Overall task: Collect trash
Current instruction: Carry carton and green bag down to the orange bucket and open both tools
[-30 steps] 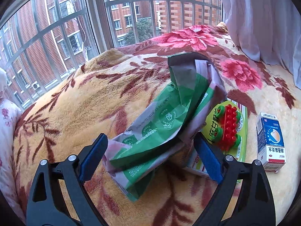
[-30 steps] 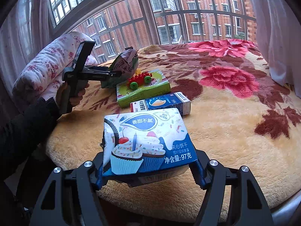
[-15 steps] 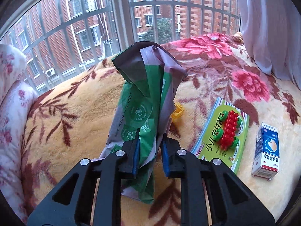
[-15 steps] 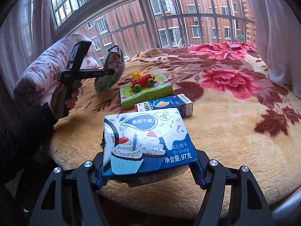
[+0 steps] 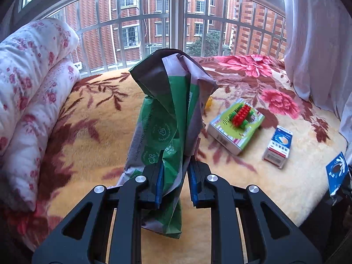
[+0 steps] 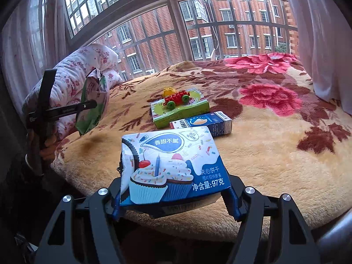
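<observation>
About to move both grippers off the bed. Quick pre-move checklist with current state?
1. Left gripper shut on the green wrapper: ok.
2. Wrapper lifted off the blanket: ok in the right wrist view.
3. Right gripper shut on the cookie box: ok, fingers at both sides.
4. Cookie box off the blanket: cannot tell.
5. Remaining items not snagged: green box with toy car and blue carton lie apart from both grippers: ok.
6. Trash bin location: cannot tell, none in view.
</observation>
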`<state>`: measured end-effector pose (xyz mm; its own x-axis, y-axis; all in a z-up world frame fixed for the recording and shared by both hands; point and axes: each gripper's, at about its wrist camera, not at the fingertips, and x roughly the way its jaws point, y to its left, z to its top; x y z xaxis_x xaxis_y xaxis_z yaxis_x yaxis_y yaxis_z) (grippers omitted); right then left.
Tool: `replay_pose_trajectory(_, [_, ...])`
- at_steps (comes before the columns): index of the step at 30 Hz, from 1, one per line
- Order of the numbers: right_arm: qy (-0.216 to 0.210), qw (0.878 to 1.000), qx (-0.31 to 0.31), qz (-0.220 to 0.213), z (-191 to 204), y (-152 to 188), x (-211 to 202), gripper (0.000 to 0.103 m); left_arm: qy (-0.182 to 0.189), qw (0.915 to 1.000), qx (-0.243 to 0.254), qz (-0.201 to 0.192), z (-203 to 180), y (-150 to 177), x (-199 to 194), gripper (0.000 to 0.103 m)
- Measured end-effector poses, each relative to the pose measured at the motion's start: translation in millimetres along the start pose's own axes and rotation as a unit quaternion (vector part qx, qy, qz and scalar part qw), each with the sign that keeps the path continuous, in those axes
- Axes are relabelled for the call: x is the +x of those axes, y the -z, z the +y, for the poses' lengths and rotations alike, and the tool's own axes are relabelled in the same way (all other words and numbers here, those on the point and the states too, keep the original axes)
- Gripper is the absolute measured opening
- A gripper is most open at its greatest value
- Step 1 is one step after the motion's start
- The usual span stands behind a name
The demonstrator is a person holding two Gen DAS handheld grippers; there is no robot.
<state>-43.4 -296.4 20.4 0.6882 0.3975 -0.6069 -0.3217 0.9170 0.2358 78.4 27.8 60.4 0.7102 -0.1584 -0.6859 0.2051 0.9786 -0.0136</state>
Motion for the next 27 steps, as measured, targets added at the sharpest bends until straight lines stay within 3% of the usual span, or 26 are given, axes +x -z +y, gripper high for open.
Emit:
replay_pose_trajectory(9, [-0.01, 1.0, -0.018, -0.002, 22, 20, -23, 0.068, 0.019, 0.9998, 0.002, 0.006, -35, 64, -52, 0.018])
replay_pose_trajectory(15, [-0.008, 1.0, -0.029, 0.007, 32, 41, -38, 0.068, 0.042, 0.9986, -0.015, 0.029, -48, 101, -64, 0.018])
replay_pose_trajectory(27, [-0.014, 0.997, -0.053, 0.059, 58, 92, -44, 0.068, 0.081, 0.9928, 0.023, 0.085, -84, 176, -73, 0.018])
